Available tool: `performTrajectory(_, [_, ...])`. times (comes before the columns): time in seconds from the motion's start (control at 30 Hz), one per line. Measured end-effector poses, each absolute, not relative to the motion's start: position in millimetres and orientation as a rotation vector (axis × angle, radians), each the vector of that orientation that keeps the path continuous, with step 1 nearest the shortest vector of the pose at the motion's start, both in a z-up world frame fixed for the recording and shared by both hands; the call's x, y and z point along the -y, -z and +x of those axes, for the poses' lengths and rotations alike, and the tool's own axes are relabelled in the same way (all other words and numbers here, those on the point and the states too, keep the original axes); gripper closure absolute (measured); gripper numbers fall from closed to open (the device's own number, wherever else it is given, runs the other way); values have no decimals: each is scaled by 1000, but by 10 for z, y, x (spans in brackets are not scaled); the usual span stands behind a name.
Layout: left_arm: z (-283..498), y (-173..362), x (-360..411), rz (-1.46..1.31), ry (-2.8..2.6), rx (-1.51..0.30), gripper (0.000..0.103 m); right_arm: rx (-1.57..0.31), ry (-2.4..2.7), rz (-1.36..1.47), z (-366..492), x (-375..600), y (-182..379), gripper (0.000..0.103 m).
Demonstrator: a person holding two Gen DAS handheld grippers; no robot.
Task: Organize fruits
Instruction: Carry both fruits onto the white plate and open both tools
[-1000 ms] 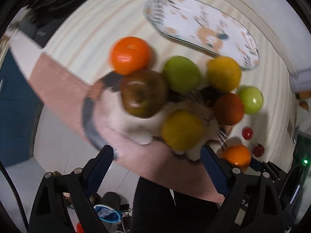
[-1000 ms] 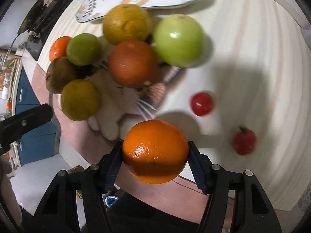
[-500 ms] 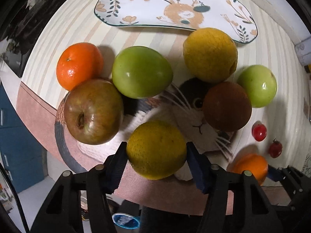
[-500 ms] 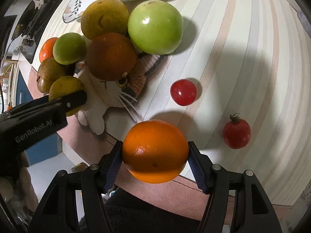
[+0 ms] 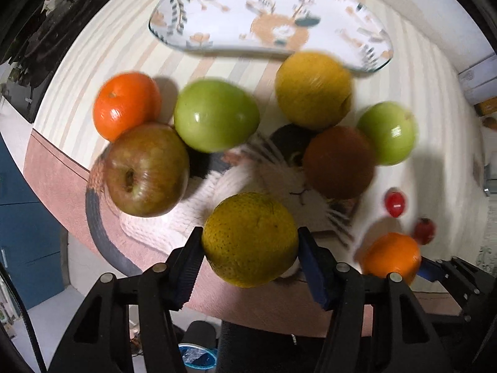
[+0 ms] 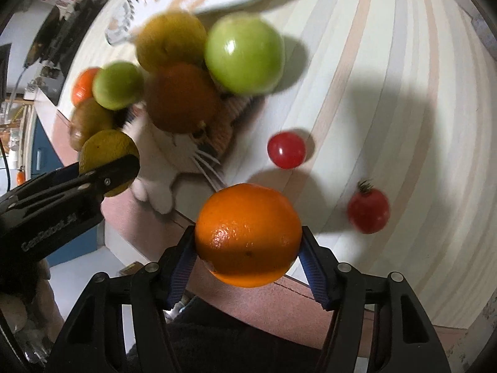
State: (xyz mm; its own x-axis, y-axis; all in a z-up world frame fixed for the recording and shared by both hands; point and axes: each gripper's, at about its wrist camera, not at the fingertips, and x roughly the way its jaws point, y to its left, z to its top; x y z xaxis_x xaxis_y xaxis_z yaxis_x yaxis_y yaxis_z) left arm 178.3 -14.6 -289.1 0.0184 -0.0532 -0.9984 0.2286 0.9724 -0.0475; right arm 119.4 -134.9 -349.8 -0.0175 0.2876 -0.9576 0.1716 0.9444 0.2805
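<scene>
- Between the ribbed blue pads of the left gripper [image 5: 250, 248], a pebbly yellow-green citrus [image 5: 250, 239] is clamped above the knitted cat mat [image 5: 248, 183].
- A glossy round orange [image 6: 248, 237] is pinched by the right gripper [image 6: 248, 250], near two smooth cherry tomatoes [image 6: 286, 150].

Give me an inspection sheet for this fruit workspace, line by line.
Surface: striped tablecloth, cat-shaped mat near its edge.
Job's things: patterned plate bare; green apples, oranges, a reddish apple around the mat; two small tomatoes loose.
Clutter: nothing seen.
Grippers: left hand-held gripper shut on yellow-green orange; right hand-held gripper shut on bright orange.
Cables: dark cord, left edge.
Surroundings: blue cabinet, light floor.
</scene>
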Motion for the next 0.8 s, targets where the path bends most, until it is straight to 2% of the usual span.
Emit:
performTrajectory(0.13, [1914,2409,123,77,278,-1479,47,-1516,-117,407,1357,1528,3066,37])
performTrajectory(0.33, [2724,1885,103,20,303,-1382,47,-1369,-127,398,2119,1785,2596,37])
performTrajectory(0.43, [3306,1993,144,45,270,-1376,47,-1353,-116,344,2681,1739,2621,37])
performTrajectory(0.57, [3861,2366,132,10,239,-1476,47,-1395,-103,277,3328,1527,2822,37])
performTrajectory(0.8, [4375,2864,128,-68,250,-1636,46,-1499,-89,237,3961,1345,3178,37])
